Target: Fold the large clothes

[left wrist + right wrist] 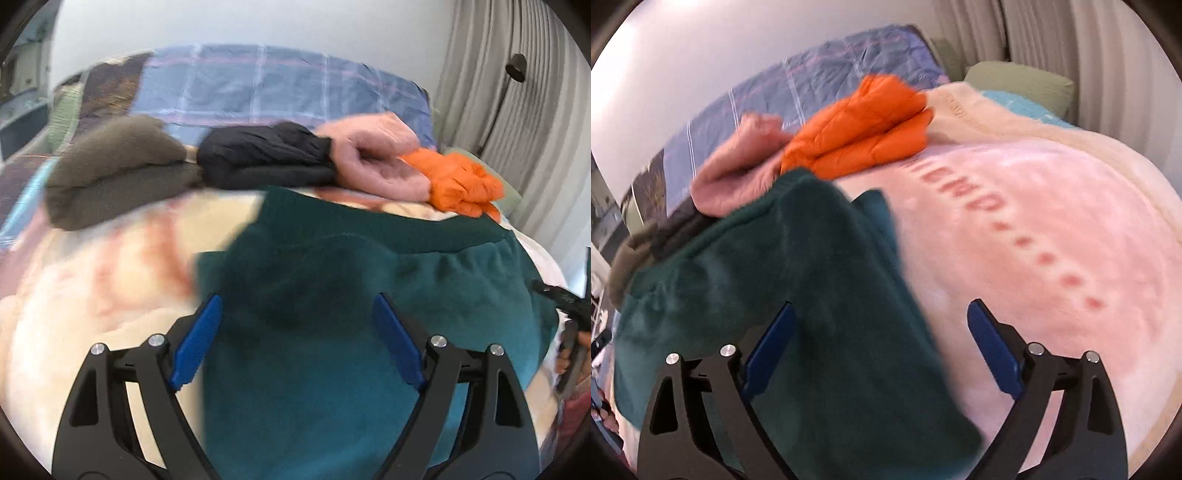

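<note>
Bed with a pink-and-cream fleece blanket (1052, 229), red lettering and dots on it; white wall and pale curtains (517, 92) behind. Dark teal fleece garment (332, 295) lies on the blanket, thick, soft, already doubled over, with a ribbed band along its far edge and a fold line across the top layer. Both views blurred. Left gripper (299, 339) over the teal garment, jaws wide apart, nothing clamped. Right gripper (882, 350) above the garment's right edge, jaws also spread, empty. Folded row behind: brown piece (118, 170), black piece (266, 155), pink piece (373, 155), orange puffer (461, 181).
</note>
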The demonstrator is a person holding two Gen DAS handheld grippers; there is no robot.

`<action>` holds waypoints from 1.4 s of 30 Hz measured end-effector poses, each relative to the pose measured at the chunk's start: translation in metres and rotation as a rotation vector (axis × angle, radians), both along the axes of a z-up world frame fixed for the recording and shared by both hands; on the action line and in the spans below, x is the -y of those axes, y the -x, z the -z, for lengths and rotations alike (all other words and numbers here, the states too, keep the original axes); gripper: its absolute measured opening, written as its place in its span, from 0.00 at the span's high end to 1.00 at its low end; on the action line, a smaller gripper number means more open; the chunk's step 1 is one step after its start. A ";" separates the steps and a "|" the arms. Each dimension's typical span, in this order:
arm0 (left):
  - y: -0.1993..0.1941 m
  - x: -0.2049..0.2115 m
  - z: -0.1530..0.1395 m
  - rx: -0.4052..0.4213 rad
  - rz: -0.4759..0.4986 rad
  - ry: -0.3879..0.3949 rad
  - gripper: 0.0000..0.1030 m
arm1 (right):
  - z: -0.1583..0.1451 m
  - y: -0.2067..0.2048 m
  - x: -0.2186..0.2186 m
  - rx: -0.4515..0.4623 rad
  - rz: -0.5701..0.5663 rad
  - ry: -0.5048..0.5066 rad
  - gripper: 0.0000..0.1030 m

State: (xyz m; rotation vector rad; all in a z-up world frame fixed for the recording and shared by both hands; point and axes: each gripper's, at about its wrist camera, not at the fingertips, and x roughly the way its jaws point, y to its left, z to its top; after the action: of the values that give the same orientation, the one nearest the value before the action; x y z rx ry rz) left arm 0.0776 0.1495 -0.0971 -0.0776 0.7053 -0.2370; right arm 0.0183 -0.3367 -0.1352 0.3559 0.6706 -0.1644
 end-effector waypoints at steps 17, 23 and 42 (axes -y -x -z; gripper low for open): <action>0.041 -0.061 0.053 -0.140 -0.078 0.026 0.33 | -0.019 0.026 -0.077 -0.004 -0.160 0.209 0.42; 0.043 -0.066 0.056 -0.138 -0.092 0.046 0.28 | -0.050 0.031 -0.152 0.153 -0.430 0.163 0.42; 0.046 -0.076 0.063 -0.140 -0.084 0.142 0.24 | -0.071 -0.078 -0.206 -0.003 -0.459 0.203 0.39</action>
State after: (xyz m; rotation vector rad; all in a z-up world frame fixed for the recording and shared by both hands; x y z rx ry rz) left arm 0.0321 0.2255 -0.1603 -0.2607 0.8225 -0.2024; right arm 0.0959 -0.1304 -0.0638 0.0014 0.7149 0.2031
